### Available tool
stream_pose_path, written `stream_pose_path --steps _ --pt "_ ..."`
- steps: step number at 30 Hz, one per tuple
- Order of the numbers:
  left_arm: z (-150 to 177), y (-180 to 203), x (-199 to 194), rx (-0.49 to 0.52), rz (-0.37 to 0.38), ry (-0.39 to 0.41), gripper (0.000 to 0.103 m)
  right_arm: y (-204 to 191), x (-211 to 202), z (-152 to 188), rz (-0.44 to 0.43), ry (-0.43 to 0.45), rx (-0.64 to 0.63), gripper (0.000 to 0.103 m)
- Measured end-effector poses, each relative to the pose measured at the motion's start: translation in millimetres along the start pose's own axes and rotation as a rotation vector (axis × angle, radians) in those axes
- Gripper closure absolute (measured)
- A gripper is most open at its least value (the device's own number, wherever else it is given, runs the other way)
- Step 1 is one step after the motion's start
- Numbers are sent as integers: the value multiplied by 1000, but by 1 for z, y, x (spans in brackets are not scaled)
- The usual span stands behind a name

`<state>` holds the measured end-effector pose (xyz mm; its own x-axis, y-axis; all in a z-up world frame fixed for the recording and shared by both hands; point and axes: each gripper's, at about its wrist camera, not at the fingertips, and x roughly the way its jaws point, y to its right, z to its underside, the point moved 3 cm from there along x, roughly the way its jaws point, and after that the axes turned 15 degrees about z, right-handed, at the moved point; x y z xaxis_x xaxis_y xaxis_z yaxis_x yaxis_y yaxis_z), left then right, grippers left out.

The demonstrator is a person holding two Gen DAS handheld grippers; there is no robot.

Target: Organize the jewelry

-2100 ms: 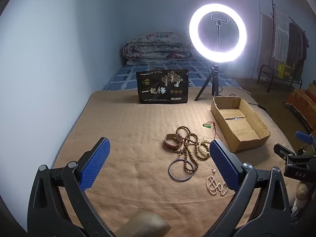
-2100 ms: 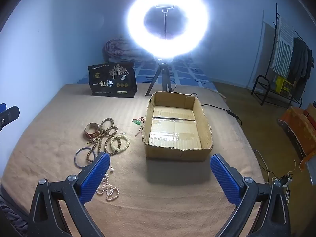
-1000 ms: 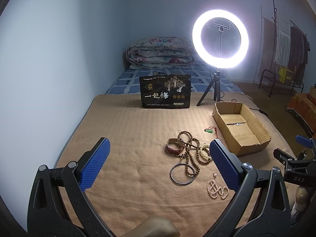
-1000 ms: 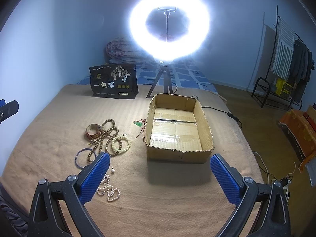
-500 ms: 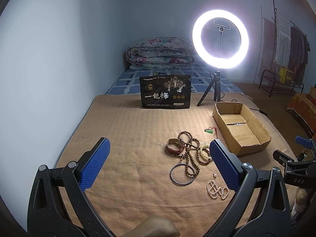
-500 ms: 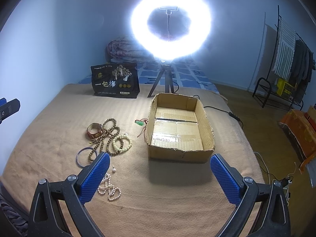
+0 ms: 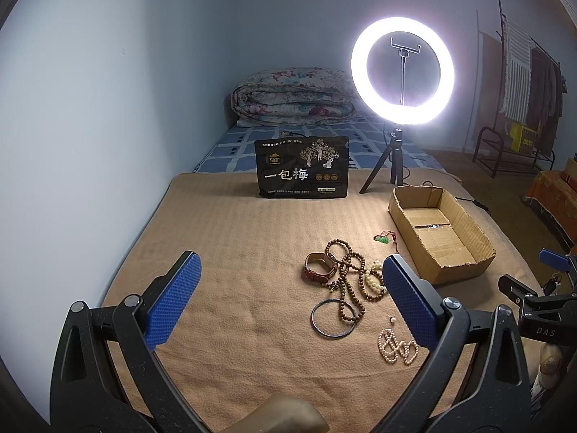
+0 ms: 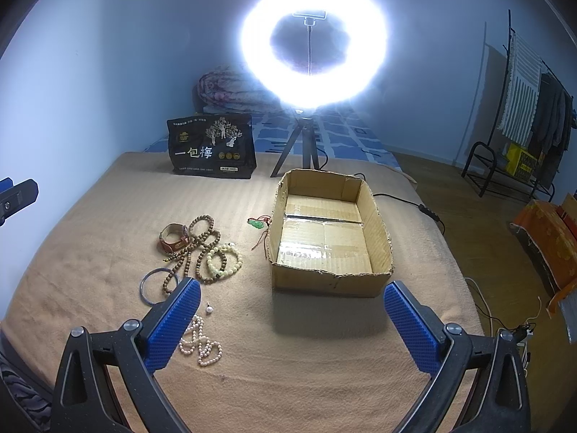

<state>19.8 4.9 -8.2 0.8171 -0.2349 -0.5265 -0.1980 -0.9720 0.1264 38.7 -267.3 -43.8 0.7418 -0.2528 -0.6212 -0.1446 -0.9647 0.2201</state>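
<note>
We've got both the left gripper and right gripper hovering jaws wide apart, holding nothing. The jewelry pile sits just left of the cardboard box; our blue pads partly hide the pearl strand, and glare from the ring light washes out the bedding behind.

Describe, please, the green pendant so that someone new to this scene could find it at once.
Start at the open cardboard box on the tan blanket. Just off the box's left wall, toward its far end, lies the green pendant on a thin red cord. It is the only green piece, lying apart from the pile of brown beads and the pale bead bracelet nearer the camera.
</note>
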Motion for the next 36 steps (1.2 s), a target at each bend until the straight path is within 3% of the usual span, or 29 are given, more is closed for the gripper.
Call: stream_pose_path --steps 36 --pt "8 -5 12 -25 -17 -26 1 -6 5 4 -32 -28 -22 0"
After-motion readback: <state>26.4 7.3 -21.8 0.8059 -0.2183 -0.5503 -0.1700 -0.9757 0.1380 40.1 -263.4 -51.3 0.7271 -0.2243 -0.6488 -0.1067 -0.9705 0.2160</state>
